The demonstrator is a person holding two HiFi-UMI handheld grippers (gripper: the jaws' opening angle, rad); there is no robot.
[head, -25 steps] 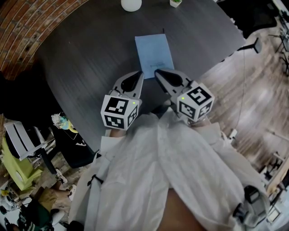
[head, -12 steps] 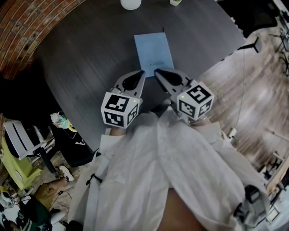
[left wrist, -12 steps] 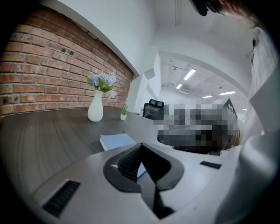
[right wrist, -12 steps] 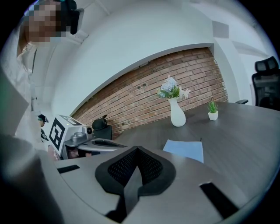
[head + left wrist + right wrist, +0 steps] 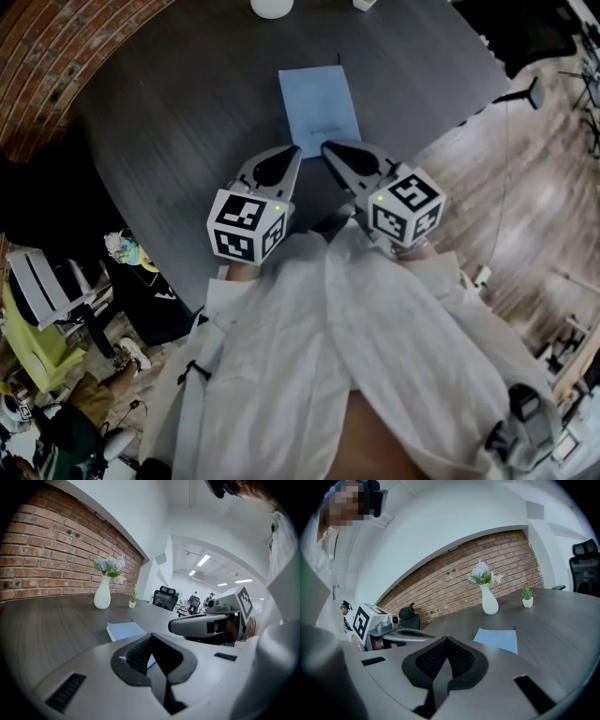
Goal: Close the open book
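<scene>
Blue book (image 5: 319, 111) lies shut on the bench (image 5: 178, 122); left tool (image 5: 289, 155) and right tool (image 5: 330, 150), both clenched empty, have stayed put just short of it, so the task looks done.

Office, open-plan. I stand at big dark meeting table (image 5: 187, 112). Brick wall (image 5: 47, 66) at my 10 o'clock, wood-plank floor (image 5: 506, 187) at 3. Vase of flowers (image 5: 102, 597) and tiny potted plant (image 5: 527, 597) at 12. Beyond: black swivel chairs (image 5: 165, 599), ceiling strip lights (image 5: 203, 560), people (image 5: 194, 599) in far bay.
</scene>
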